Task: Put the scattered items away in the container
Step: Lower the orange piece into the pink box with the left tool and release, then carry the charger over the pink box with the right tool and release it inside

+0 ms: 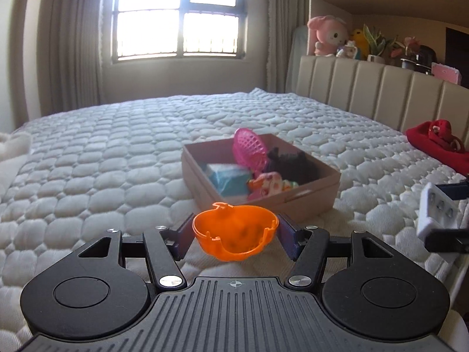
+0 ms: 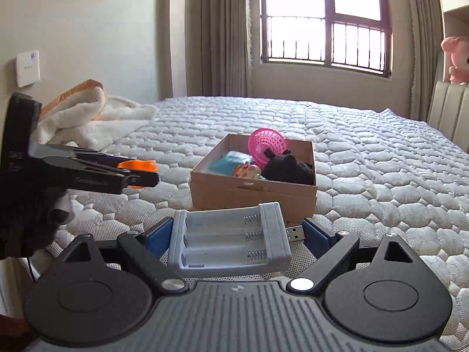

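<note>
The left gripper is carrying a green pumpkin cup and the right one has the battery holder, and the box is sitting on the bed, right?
Nearly. The pumpkin cup in the left gripper is orange, not green, as the left wrist view shows. The right gripper does carry the battery holder, and the box sits on the bed.

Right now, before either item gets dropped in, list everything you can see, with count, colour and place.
cardboard box: one, tan, on the bed
pink mesh basket: one, in the box, tilted
black plush: one, in the box
teal packet: one, in the box
cartoon toy: one, pink and orange, in the box
orange cup: one, pumpkin-shaped, between the left pads
battery holder: one, grey, with USB plug, between the right pads
blanket: one, white, far bed edge
red cloth: one, by the headboard
pink plush rabbit: one, on the shelf
left hand-held gripper: holding the cup
right hand-held gripper: holding the battery holder
</note>
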